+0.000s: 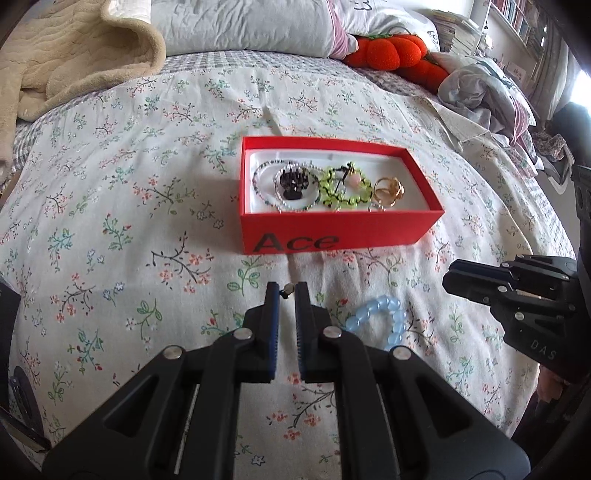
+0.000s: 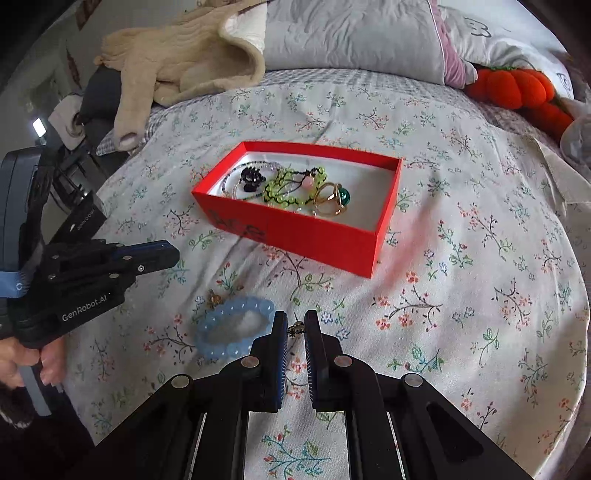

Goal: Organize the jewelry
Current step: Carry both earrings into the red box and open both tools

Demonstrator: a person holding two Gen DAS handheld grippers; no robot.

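A red box (image 1: 332, 236) (image 2: 314, 236) sits on the floral bedspread and holds beaded bracelets, a black piece, a green bead bracelet and gold rings. A light blue bead bracelet (image 1: 384, 317) (image 2: 229, 328) lies on the bed in front of it. My left gripper (image 1: 286, 290) is shut on a small earring (image 1: 286, 291) above the bed. It shows in the right wrist view (image 2: 159, 254). My right gripper (image 2: 295, 325) is shut on a small earring (image 2: 295, 326) beside the blue bracelet. It shows in the left wrist view (image 1: 458, 280). A small brown piece (image 2: 212, 297) lies by the bracelet.
A beige blanket (image 1: 74, 55) (image 2: 192, 55) lies at the back left. Grey pillows (image 1: 251, 26) and an orange plush (image 1: 391, 51) (image 2: 517, 88) line the back. Crumpled clothes (image 1: 480, 96) lie at the right. The bed edge drops off on the left in the right wrist view.
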